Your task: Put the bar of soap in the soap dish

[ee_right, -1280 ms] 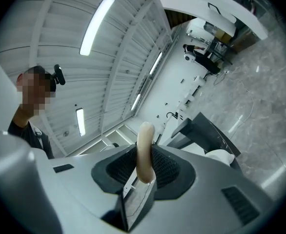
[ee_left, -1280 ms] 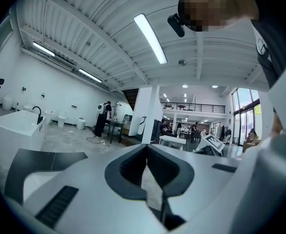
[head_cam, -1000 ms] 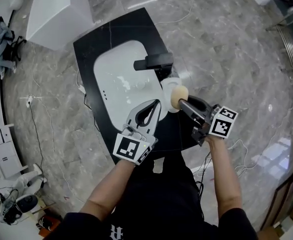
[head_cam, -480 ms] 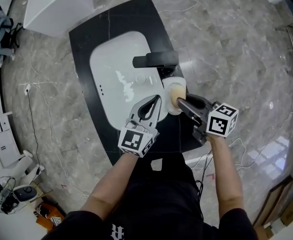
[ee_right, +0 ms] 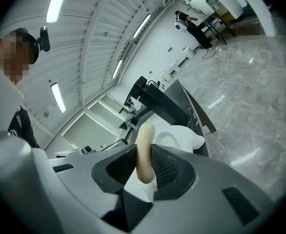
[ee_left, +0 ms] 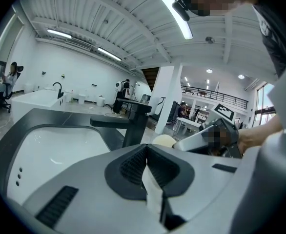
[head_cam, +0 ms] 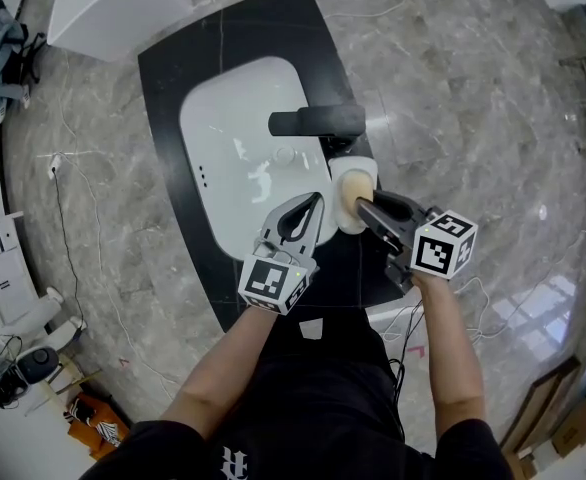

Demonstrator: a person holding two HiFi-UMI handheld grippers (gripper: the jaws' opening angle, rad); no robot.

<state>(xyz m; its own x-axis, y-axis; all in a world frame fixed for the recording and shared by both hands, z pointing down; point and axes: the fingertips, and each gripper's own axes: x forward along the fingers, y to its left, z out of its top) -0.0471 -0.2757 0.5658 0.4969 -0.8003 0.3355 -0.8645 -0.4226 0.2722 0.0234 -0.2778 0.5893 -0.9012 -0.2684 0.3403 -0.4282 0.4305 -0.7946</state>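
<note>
Bar of soap: pale cream, rounded, edge-on. Right gripper jaws, narrowly parted, clamp it over the white soap dish at frame centre. Left gripper jaws are together, empty.

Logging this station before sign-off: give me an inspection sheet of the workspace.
Surface: black counter with white basin and black faucet.
Job's things: soap over the white dish beside the faucet; contact unclear.
Clutter: nothing seen.
Grippers: right gripper shut on soap; left gripper shut, empty, by the basin.
Cables: cables loose on the floor.
Surroundings: grey marble floor, white desk.
</note>
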